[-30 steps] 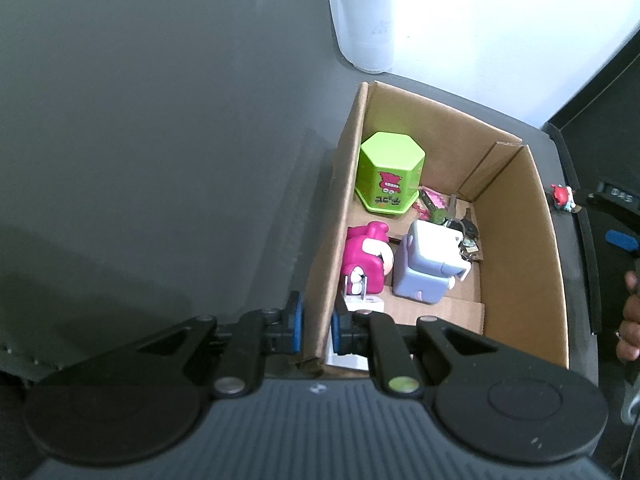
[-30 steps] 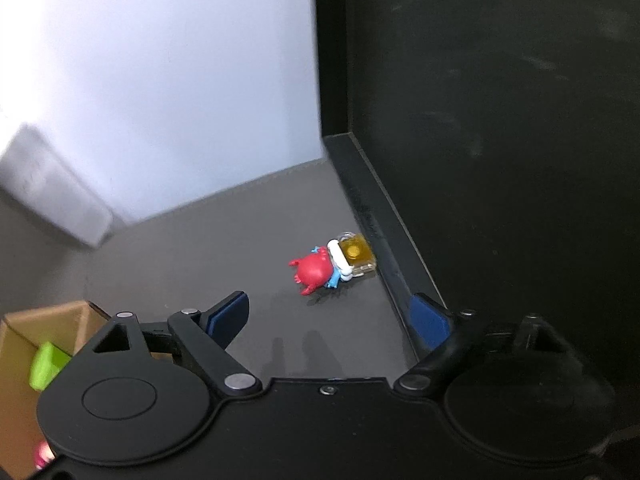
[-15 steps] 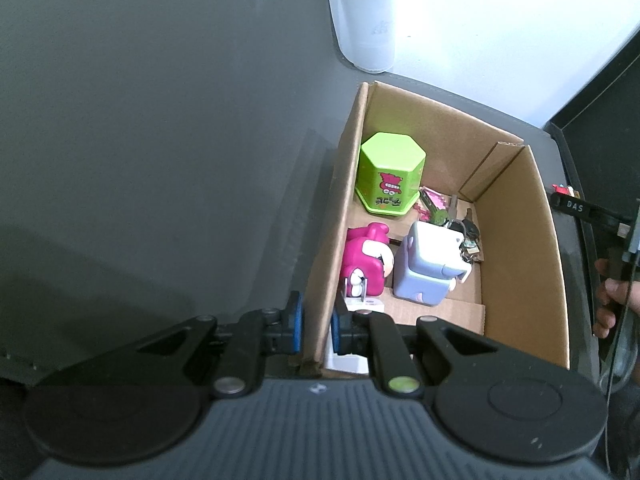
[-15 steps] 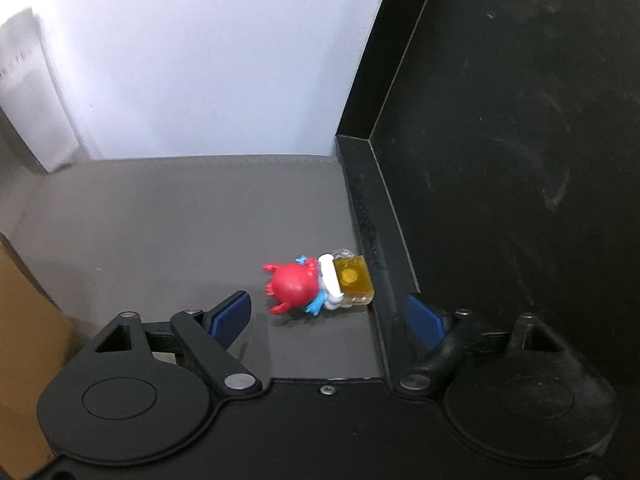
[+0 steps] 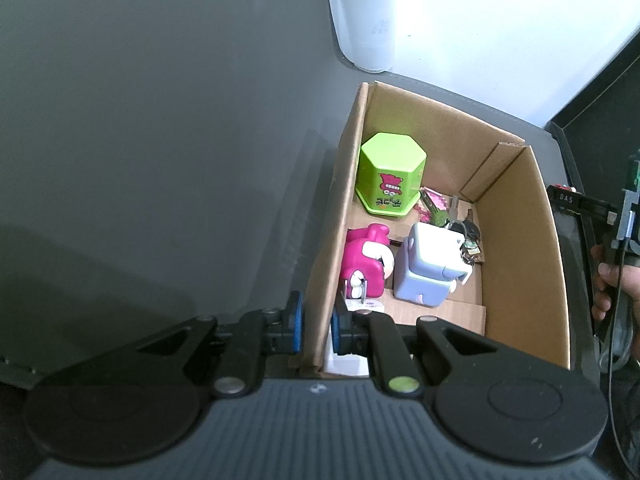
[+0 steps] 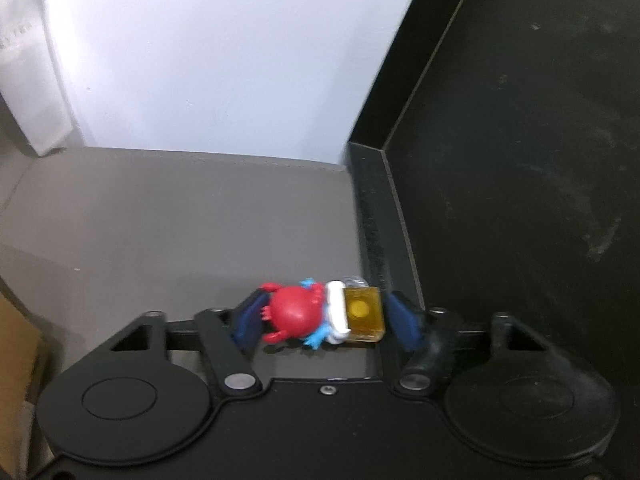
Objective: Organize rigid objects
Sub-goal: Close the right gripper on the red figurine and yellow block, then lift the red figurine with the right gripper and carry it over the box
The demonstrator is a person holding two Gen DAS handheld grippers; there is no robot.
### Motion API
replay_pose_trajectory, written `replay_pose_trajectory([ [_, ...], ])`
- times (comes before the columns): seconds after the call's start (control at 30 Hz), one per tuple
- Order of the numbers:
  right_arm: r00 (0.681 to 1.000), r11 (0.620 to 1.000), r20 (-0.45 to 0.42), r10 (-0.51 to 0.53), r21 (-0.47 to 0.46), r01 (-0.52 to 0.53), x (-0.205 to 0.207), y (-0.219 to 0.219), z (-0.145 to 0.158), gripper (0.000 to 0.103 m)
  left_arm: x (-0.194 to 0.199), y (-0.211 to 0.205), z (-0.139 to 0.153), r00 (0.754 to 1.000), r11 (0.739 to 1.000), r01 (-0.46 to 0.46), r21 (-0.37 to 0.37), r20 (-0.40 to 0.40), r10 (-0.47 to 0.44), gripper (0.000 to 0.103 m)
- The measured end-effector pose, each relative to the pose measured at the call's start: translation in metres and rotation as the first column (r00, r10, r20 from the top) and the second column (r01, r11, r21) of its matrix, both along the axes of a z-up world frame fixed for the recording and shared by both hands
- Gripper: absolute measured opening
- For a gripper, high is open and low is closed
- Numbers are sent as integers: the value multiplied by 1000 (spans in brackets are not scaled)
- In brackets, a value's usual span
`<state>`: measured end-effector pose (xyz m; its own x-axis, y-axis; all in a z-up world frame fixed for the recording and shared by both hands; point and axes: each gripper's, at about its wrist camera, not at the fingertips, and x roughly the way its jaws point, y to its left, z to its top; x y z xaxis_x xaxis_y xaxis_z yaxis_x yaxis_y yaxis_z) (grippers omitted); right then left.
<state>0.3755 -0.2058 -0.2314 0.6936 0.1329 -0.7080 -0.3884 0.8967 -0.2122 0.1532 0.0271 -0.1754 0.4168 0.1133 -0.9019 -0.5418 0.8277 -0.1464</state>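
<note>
Left gripper (image 5: 316,322) astride toy-filled cardboard box (image 5: 516,264)

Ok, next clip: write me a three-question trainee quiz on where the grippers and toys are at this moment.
1. True or false: the left gripper straddles the near left wall of the cardboard box.
2. Multiple choice: the red figure with the yellow block lies (A) inside the box, (B) on the grey tabletop between the right gripper's open fingers, (C) on top of the green hexagonal container.
3. Fill in: the toy lying beside the lavender cube figure in the box is coloured ____.

Key: 1 true; 2 B; 3 magenta, the magenta figure.
</note>
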Motion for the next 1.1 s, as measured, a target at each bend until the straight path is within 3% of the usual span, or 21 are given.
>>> replay_pose_trajectory([
  [0.1, 1000, 1000, 6, 1, -24, -1, -8, 4, 2, 58, 0, 0, 0, 1000, 1000, 0, 1, 0, 0, 13],
  [0.23, 1000, 999, -17, -22, 42, 22, -17, -3, 14, 58, -1, 1, 1, 1000, 1000, 1, 9, 7, -1, 13],
  [0.47, 1000, 998, -3, 12, 63, -11, -44, -3, 38, 58, -1, -1, 2, 1000, 1000, 1, 14, 8, -1, 13],
  [0.7, 1000, 995, -25, 10, 102, -7, -40, -3, 59, 58, -3, 0, 4, 1000, 1000, 0, 12, 15, -1, 12],
  [1.1, 998, 979, -60, 28, 205, -15, -70, -16, 102, 58, -8, -3, 5, 999, 1000, 10, 27, 31, -11, 11],
])
